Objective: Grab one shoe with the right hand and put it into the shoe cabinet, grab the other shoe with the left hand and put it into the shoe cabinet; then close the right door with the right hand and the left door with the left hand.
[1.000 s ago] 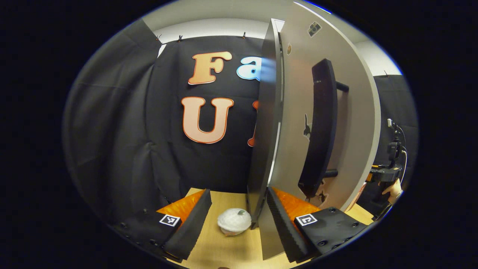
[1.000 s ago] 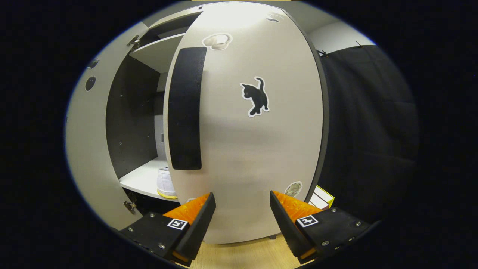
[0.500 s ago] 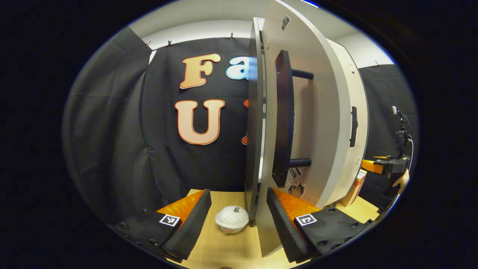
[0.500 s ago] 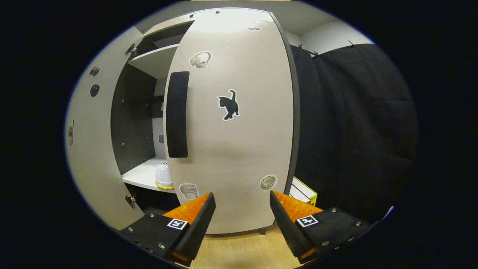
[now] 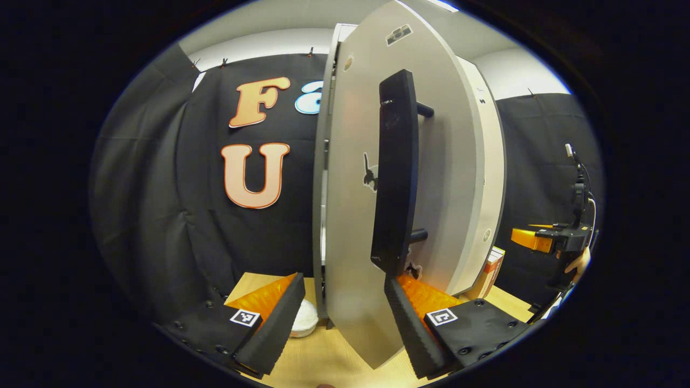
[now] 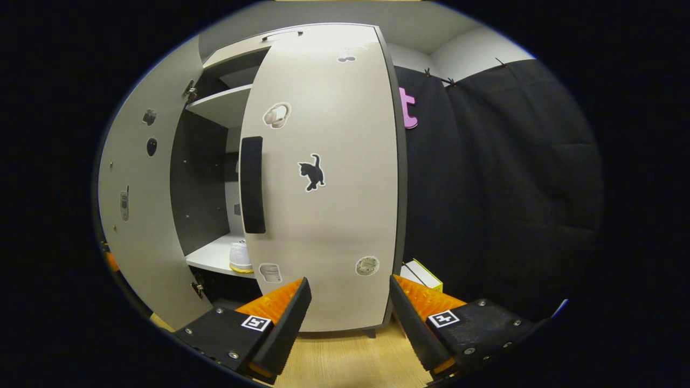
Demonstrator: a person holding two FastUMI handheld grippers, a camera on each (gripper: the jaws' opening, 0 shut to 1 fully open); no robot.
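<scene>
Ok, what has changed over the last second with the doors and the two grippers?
The right gripper has backed away from the right door, which now looks closed or nearly so. The left door has swung toward closing, pushed by the left gripper. Both grippers stay open, holding nothing; a white shoe stays on the shelf.

white round object (image 5: 303,321): half hidden behind left gripper finger, unidentifiable | shoe (image 6: 240,257): mostly hidden by right door (image 6: 323,188) | stickers (image 6: 367,265): too small to read | boxes (image 6: 422,275): partly hidden behind door
</scene>
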